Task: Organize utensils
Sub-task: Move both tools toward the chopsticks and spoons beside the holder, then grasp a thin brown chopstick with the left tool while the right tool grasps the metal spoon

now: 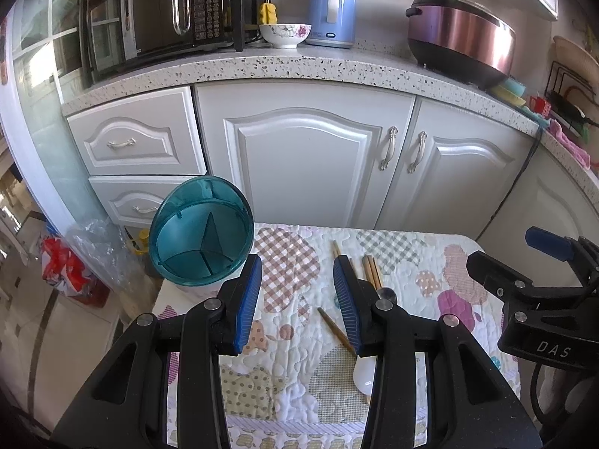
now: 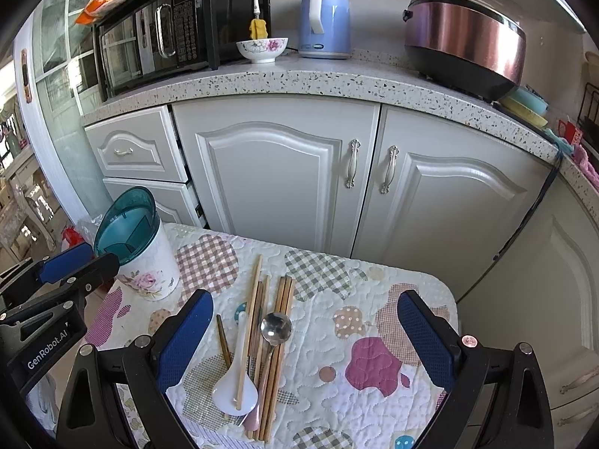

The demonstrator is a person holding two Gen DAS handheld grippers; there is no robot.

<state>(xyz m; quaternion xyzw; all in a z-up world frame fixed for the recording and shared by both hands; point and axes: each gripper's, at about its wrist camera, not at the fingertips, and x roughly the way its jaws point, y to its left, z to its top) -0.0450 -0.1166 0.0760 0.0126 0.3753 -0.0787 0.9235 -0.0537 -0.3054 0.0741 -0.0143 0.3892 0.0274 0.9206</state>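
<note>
Both grippers, left [image 1: 297, 299] and right [image 2: 305, 340], hover with jaws spread, holding nothing. Between the right's fingers, chopsticks [image 2: 282, 321], a white spoon [image 2: 235, 393] and a metal spoon [image 2: 276, 328] lie heaped on the quilt [image 2: 367, 321]. Farther left stands the holder [image 2: 146, 262], its teal divided insert [image 1: 200, 230] empty.

Chopsticks [image 2: 262, 321] and spoons [image 2: 275, 327] lie right of the holder [image 2: 146, 258] on the table [image 2: 374, 299].
</note>
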